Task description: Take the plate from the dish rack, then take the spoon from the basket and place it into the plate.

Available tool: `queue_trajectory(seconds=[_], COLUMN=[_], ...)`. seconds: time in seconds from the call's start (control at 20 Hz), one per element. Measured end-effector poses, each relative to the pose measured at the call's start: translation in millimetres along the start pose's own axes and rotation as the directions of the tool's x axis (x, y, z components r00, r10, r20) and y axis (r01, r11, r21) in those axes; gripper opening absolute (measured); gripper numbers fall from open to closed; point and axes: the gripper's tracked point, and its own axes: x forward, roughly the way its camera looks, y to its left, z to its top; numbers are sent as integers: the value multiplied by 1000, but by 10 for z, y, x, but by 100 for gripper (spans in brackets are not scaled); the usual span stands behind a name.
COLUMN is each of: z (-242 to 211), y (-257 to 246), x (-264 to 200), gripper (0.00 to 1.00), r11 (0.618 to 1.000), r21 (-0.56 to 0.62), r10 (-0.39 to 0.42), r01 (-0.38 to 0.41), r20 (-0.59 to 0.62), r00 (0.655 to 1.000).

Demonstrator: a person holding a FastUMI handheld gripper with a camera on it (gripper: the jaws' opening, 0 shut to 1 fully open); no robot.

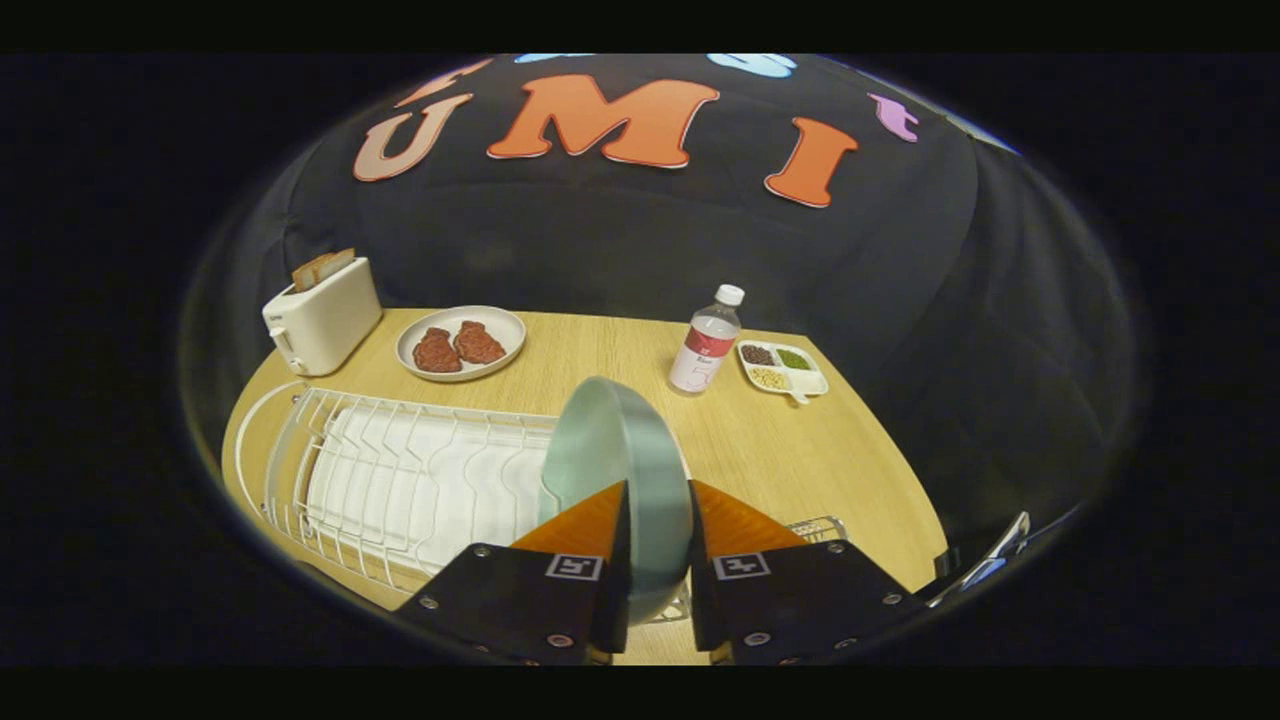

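A pale green plate (612, 450) stands on edge between my fingers, and the gripper (658, 500) is shut on its rim. The plate sits above the right end of the white wire dish rack (400, 480), whose slots hold nothing else that I can see. Just right of the fingers a bit of wire basket (820, 527) shows; its contents are hidden. A shiny metal handle (990, 560) sticks out past the table's right edge; I cannot tell what it belongs to.
Beyond the rack, a white toaster (320, 315) with bread stands on the wooden table (820, 450). A plate with two brown meat pieces (460, 345), a water bottle (706, 345) and a small divided dish (782, 368) stand further back.
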Motion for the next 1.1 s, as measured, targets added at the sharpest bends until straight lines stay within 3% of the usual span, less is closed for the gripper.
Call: queue_trajectory(seconds=[0.2, 0.55, 1.1], z=[168, 253, 131], y=[11, -93, -347], x=[-69, -155, -709], gripper=[22, 22, 22], r11=[998, 995, 995], r21=[-44, -49, 103], r10=[-38, -80, -12], r01=[40, 83, 3], r20=[43, 68, 89], r00=[998, 994, 996])
